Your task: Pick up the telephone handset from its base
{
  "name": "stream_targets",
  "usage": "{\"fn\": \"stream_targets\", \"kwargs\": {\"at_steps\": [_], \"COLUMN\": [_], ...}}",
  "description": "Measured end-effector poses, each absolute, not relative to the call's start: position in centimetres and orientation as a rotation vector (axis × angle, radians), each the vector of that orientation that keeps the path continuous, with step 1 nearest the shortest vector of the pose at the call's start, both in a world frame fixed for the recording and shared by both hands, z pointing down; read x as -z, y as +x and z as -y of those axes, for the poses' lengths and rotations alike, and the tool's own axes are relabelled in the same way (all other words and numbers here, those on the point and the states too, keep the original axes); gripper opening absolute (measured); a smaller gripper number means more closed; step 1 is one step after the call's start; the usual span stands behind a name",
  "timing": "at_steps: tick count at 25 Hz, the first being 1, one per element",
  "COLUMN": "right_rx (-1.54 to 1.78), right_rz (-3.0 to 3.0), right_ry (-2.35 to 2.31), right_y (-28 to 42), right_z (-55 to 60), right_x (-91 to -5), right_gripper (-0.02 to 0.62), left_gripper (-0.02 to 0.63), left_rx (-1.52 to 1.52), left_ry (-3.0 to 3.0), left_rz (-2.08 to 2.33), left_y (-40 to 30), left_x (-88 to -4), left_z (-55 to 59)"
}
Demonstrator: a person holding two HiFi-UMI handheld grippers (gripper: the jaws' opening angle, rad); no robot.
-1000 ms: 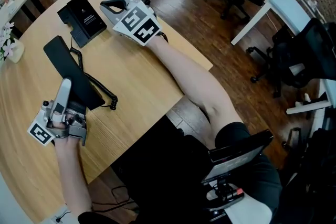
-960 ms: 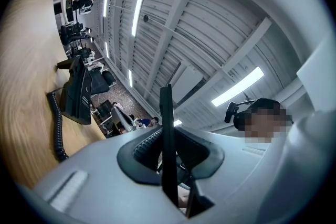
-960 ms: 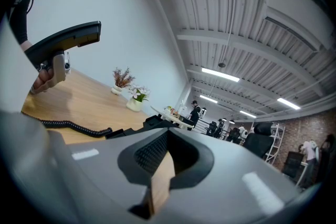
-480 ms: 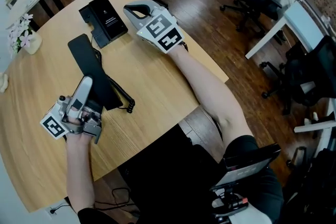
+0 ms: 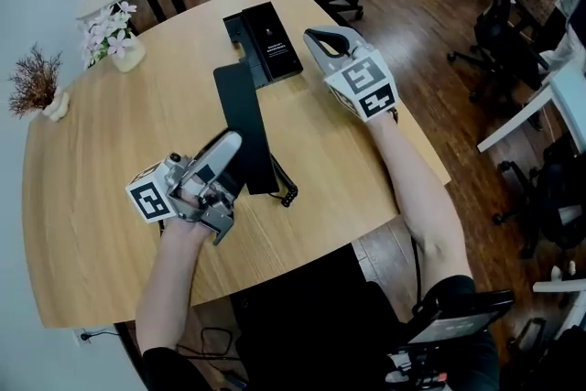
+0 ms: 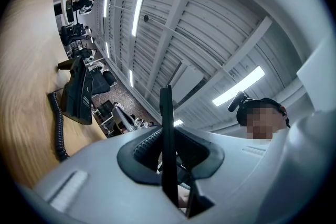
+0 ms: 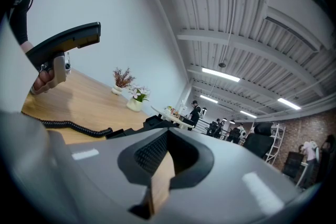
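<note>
Hold the handset firmly at its near end in the left gripper, jaws closed on it, clear of the table, base at 12 o'clock. Raise steadily without rolling, leaving slack in the coiled cord at 5 o'clock. Park the right gripper, tips together and empty, at the base's 3 o'clock, ready to pin it.

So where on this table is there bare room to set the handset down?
Widest bare wood: left of the handset, out to the flower vase and dried plant. A narrower strip lies between handset and right gripper. Crowded: round the base and coiled cord.
</note>
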State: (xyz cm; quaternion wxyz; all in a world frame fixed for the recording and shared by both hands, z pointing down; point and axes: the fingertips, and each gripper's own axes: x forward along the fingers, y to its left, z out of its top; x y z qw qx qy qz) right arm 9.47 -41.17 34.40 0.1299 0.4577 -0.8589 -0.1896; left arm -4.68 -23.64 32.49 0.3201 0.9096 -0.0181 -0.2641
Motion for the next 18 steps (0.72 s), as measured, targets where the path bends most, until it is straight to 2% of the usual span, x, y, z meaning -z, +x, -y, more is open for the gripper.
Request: {"fn": "stream_targets", "kwargs": {"at_steps": [18], "right_rx": [0.556], "right_rz": [2.505], "right_ry": [1.318], "right_y": [9.30], "right_z": [41.31], "right_x": [-34.26], "right_gripper": [0.002], "left_gripper": [0.077], "left_rx": [0.702], "left_ry": [2.395], "left_rz": [0.062], "left_y": [-4.65], "left_x": [-32.12], "left_z": [23.52]}}
